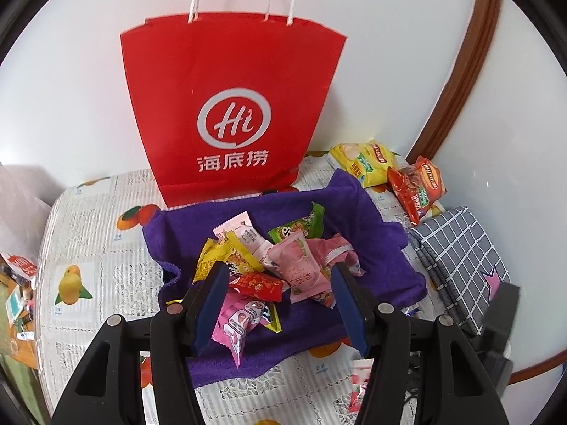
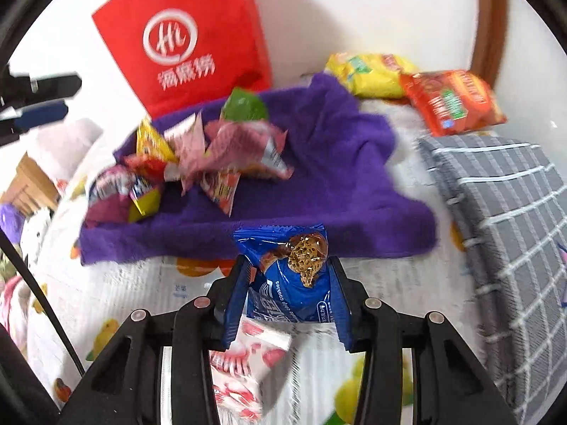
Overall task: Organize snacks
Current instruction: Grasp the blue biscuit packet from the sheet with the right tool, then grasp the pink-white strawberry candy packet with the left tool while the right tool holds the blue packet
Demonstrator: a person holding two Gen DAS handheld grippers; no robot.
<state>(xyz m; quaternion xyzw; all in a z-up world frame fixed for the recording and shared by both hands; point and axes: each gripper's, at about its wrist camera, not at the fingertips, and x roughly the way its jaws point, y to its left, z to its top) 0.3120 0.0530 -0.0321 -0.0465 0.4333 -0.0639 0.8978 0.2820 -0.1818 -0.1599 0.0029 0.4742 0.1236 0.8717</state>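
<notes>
A pile of small snack packets (image 1: 273, 258) lies on a purple towel (image 1: 375, 241), also seen in the right wrist view (image 2: 319, 177). My left gripper (image 1: 280, 272) is open, its fingers held over the near side of the pile, holding nothing. My right gripper (image 2: 288, 269) is shut on a blue chocolate chip cookie packet (image 2: 290, 276), held above the towel's near edge. A white and red packet (image 2: 248, 361) lies on the tablecloth under the right gripper. A yellow packet (image 1: 365, 163) and a red-orange packet (image 1: 421, 184) lie at the back right.
A red paper bag (image 1: 230, 106) with white handles stands against the wall behind the towel. A folded grey checked cloth (image 1: 460, 255) lies to the right. The fruit-printed tablecloth (image 1: 88, 248) covers the table; its edge drops off at the left.
</notes>
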